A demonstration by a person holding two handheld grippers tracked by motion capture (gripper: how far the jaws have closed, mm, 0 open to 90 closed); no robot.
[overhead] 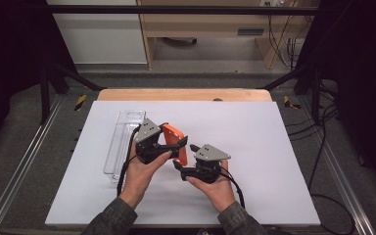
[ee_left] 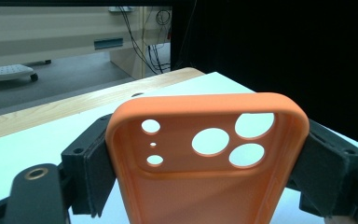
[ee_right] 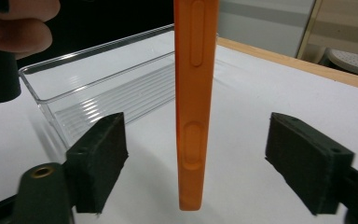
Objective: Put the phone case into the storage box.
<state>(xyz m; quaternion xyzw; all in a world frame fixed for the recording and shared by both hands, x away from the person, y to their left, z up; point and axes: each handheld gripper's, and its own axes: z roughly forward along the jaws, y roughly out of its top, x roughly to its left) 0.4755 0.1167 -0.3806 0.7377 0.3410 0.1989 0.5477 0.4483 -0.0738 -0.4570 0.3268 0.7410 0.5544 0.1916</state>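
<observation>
Orange phone case (overhead: 175, 142): soft, one piece, with a cluster of round camera cut-outs near its upper end. Held in the air above the middle of the bench (overhead: 254, 147), nearer the front edge than the far one, clear of the surface. In the right gripper view it stands upright and edge-on, its side-button mouldings facing the camera.

Left gripper (overhead: 164, 144): in the person's left hand (overhead: 142, 169), pinching the phone case across its width; in the left gripper view both black pads (ee_left: 91, 175) press against the case's long sides.

Right gripper (overhead: 183, 155): in the person's right hand (overhead: 213, 183), just beside the case on its right. Jaws spread wide; in the right gripper view the case's lower end stands between the two pads (ee_right: 100, 161), touching neither.

Clear plastic tray (overhead: 122, 142): long, narrow, transparent, lying flat on the bench toward its left edge, long side running front to back. Just left of the left gripper.

Bench: white top with a wooden strip along the far edge.
</observation>
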